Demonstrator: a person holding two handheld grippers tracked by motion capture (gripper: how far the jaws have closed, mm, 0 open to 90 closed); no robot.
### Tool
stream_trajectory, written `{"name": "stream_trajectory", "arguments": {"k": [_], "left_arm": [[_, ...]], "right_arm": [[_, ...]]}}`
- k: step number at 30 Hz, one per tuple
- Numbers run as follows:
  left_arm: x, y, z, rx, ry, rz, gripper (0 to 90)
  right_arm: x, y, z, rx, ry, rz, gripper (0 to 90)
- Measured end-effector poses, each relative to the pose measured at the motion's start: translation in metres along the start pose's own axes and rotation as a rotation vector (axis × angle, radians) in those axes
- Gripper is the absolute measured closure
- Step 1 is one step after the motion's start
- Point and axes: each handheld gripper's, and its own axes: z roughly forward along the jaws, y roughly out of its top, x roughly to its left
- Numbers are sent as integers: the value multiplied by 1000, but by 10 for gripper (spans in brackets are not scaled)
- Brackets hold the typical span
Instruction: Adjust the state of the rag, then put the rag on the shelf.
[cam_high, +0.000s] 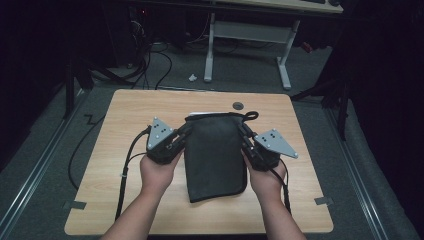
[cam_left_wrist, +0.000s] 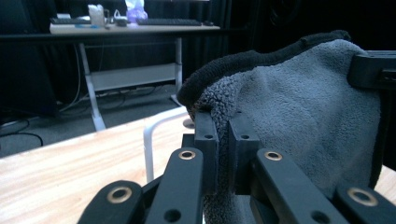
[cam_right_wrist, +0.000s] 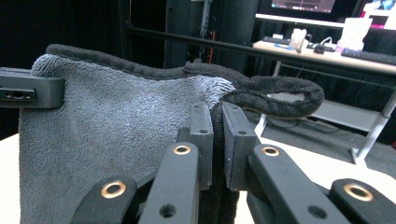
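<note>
**Around the work: counter, floor and far desk**

The light wooden counter (cam_high: 125, 150) has a small dark round disc (cam_high: 238, 105) near its far edge. Beyond it, on the grey floor (cam_high: 240, 70), stands a white-legged desk (cam_high: 250, 35), with a crumpled white scrap (cam_high: 192, 77) by its left foot. Black cables (cam_high: 150, 60) lie tangled on the floor at left. Keyboards (cam_left_wrist: 168, 21) rest on the desk.

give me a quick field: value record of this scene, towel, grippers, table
towel: dark grey towel, folded, far edge lifted, near part lying on the table
left gripper: left gripper shut on the towel's far left corner
right gripper: right gripper shut on the far right corner, beside the hanging loop
table: wooden table, a white item partly hidden behind the towel
</note>
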Motion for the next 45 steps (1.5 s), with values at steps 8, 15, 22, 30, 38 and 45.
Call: {"name": "stream_trajectory", "arguments": {"k": [8, 15, 22, 30, 38, 45], "left_arm": [[6, 20, 0, -37, 5, 20, 847], [12, 30, 6, -43, 8, 18, 847], [14, 40, 11, -51, 13, 35, 847], [18, 57, 18, -78, 11, 56, 847], [23, 72, 31, -98, 23, 73, 848], [33, 86, 44, -114, 30, 78, 847]], "right_arm": [[-1, 17, 2, -38, 1, -2, 847], [-2, 27, 5, -57, 0, -2, 847], [-6, 38, 9, -73, -6, -9, 847], [-13, 53, 13, -102, -7, -1, 847], [-26, 63, 29, -107, -11, 11, 847], [-37, 74, 44, -111, -6, 30, 847]]}}
